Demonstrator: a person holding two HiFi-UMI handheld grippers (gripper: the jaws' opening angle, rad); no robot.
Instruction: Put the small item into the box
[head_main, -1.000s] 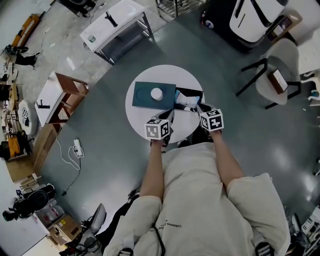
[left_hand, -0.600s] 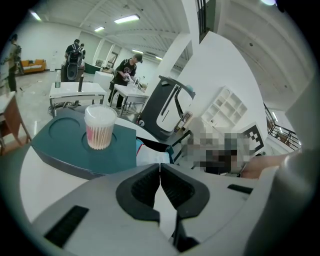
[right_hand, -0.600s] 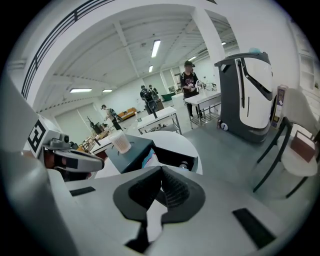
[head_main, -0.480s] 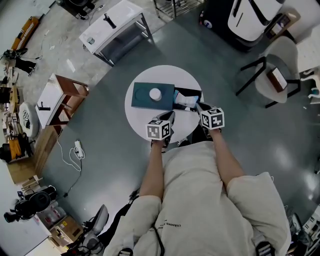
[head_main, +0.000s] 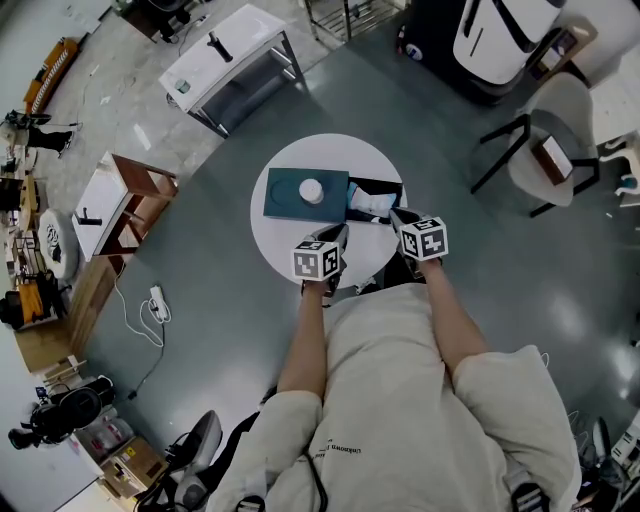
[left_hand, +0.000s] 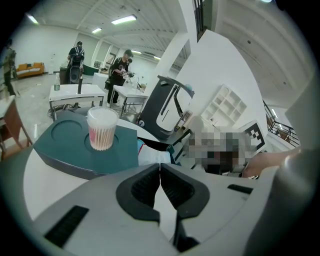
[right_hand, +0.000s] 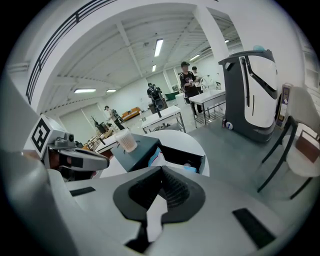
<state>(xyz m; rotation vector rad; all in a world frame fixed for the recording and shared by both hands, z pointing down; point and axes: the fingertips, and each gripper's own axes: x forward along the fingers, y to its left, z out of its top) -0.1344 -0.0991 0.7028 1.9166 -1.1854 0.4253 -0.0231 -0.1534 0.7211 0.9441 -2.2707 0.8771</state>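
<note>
Left claw (left_hand: 160, 165) is closed, its dark ribbed pads meeting at the tips with nothing between them. In the head view it sits over the lower middle of the round white tabletop (head_main: 285, 245), just below the centre of the frame. Right claw (right_hand: 161, 169) is closed too, and nothing shows between its pads. In the head view its tip lies at the lower right corner of a black open tray (head_main: 390, 186), right of centre.

The small item, a clear cup of cotton swabs (head_main: 311, 189), stands upright in a round recess on top of the teal box (head_main: 285, 205), at the middle of the tabletop. In the left gripper view a second round recess shows on the box top to the left of the cup. The black tray lies against the right end of the teal box and holds a white and pale-blue packet (head_main: 368, 203). Both claws are apart from the cup, the left one below it in the head view and the right one to its lower right, past the packet.

A white machine (head_main: 505, 35) stands on the grey floor at the upper right of the head view, with a chair (head_main: 560, 140) below it.
</note>
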